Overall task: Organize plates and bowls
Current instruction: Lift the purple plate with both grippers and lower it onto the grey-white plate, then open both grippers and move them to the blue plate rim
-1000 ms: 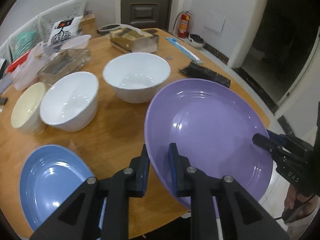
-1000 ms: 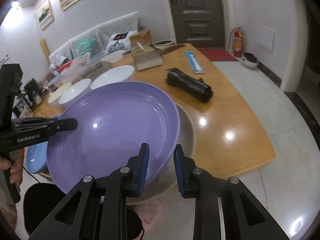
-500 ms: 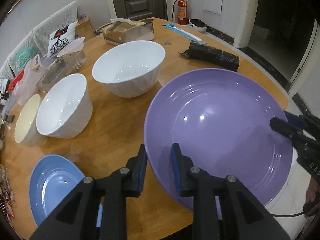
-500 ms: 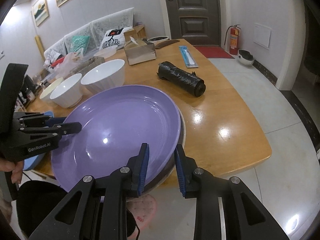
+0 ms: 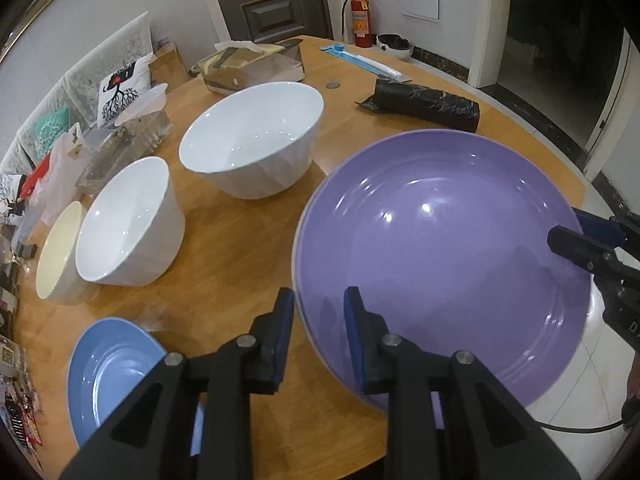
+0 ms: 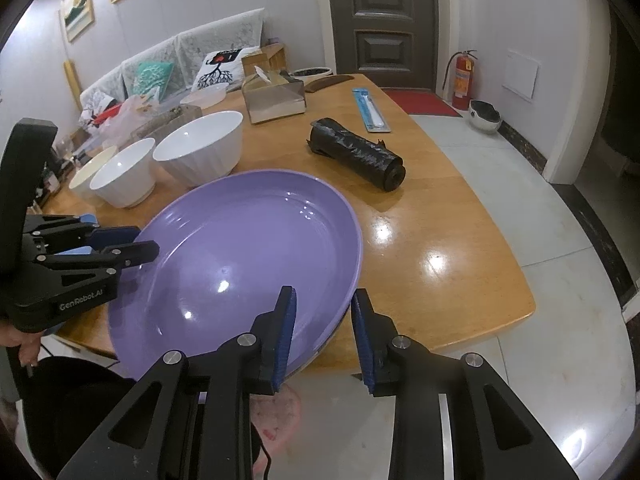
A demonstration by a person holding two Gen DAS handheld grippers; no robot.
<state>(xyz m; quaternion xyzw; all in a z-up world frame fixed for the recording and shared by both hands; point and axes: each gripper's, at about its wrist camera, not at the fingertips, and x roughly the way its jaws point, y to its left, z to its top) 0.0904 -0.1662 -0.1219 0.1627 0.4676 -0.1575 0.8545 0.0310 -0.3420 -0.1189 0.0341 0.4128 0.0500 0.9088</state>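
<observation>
A large purple plate (image 5: 444, 256) lies low over the wooden table's near right corner, on another plate whose rim shows beneath it (image 6: 334, 334). My left gripper (image 5: 318, 332) straddles the purple plate's left rim with its jaws parted. My right gripper (image 6: 324, 332) straddles the opposite rim (image 6: 352, 276), jaws also parted. A blue plate (image 5: 108, 364) lies at the near left. Two white bowls (image 5: 252, 140) (image 5: 128, 220) and a cream bowl (image 5: 60, 256) stand in a row behind.
A black roll (image 5: 424, 102) lies beyond the purple plate. A tissue box (image 5: 248, 66), a blue-packaged item (image 5: 364, 60) and clutter of bags and containers (image 5: 100, 144) sit further back. The table edge (image 6: 516, 276) runs close on the right.
The purple plate has come down from a tilted, lifted pose to lie low and flat on the plate beneath. Both grippers' jaws have widened around its rim.
</observation>
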